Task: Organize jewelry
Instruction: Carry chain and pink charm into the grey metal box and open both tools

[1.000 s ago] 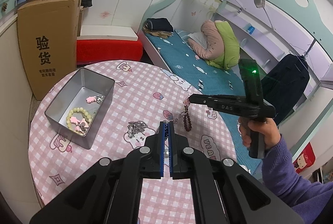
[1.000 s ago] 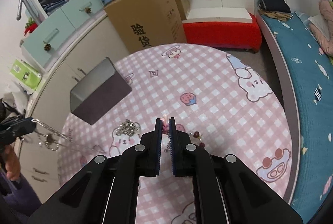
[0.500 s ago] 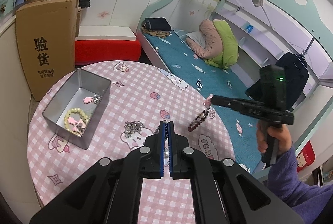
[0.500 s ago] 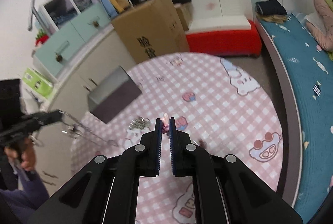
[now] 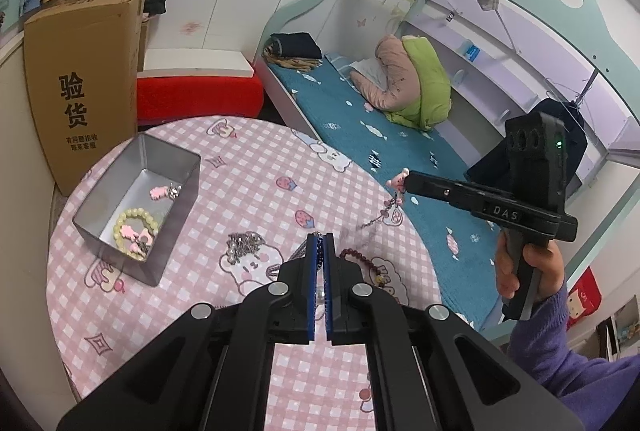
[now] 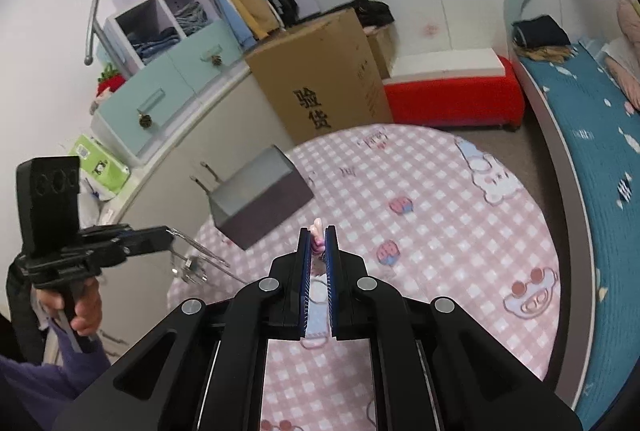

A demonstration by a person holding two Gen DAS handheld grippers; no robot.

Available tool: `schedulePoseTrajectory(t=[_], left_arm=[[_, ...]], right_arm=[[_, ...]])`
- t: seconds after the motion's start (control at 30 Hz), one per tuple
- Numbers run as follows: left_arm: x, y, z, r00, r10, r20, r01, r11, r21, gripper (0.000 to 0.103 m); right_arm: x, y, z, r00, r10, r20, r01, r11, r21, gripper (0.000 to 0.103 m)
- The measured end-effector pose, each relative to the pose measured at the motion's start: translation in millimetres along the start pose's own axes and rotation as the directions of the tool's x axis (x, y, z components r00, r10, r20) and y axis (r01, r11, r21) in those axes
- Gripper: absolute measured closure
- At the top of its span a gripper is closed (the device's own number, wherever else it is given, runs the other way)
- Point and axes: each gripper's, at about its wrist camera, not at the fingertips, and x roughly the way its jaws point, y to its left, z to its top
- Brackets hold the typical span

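Note:
My left gripper [image 5: 319,245] is shut on a thin silver chain necklace [image 6: 196,263], which hangs from its tips in the right wrist view. My right gripper [image 6: 318,235] is shut on a dark red bead bracelet with a pink charm [image 5: 396,183]; the bracelet [image 5: 362,258] trails down to the table, blurred. It is held above the table's right edge [image 5: 404,191]. A silver metal box [image 5: 136,207] on the left of the round pink checked table [image 5: 248,191] holds a pale green bead bracelet [image 5: 134,227] and pink charms. A silver jewelry heap [image 5: 242,247] lies beside the box.
A tall cardboard box [image 5: 80,91] stands behind the table at the left. A red bench [image 5: 200,95] and a bed with a teal cover [image 5: 380,151] lie beyond the table. Cabinets and shelves [image 6: 168,71] stand at the left in the right wrist view.
My right gripper has lifted the red bead bracelet off the table and swung right then back; the beads now trail and blur. My left gripper has risen with the chain.

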Motion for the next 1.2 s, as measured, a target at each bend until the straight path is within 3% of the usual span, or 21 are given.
schedulePoseTrajectory(t=[0.3,0.57,0.77,0.97,1.2], left_arm=[[-30.7,-5.8,39.1,0.998,0.013,0.069,-0.017,0.998,0.060,0.101],[-30.7,5.0,65.9,0.997,0.026,0.071,-0.030,0.998,0.057,0.101],[-47.2,8.6,90.1,0.992,0.062,0.114,-0.071,0.995,0.077,0.101],[-71.9,18.4,111.8,0.979,0.116,0.168,-0.129,0.989,0.069,0.101],[-76.6,47.3,120.9,0.972,0.158,0.173,-0.163,0.986,0.017,0.101]], right_arm=[[14.0,43.0,39.2,1.000,0.025,0.015,-0.023,0.996,-0.091,0.095],[35.1,52.9,55.8,0.999,0.033,-0.007,-0.033,0.994,-0.101,0.095],[45.5,71.2,71.8,0.999,0.051,-0.008,-0.052,0.989,-0.135,0.095],[59.6,101.6,97.8,0.997,0.074,-0.004,-0.074,0.979,-0.190,0.095],[100.3,124.6,118.1,0.997,0.066,-0.050,-0.075,0.972,-0.221,0.095]])
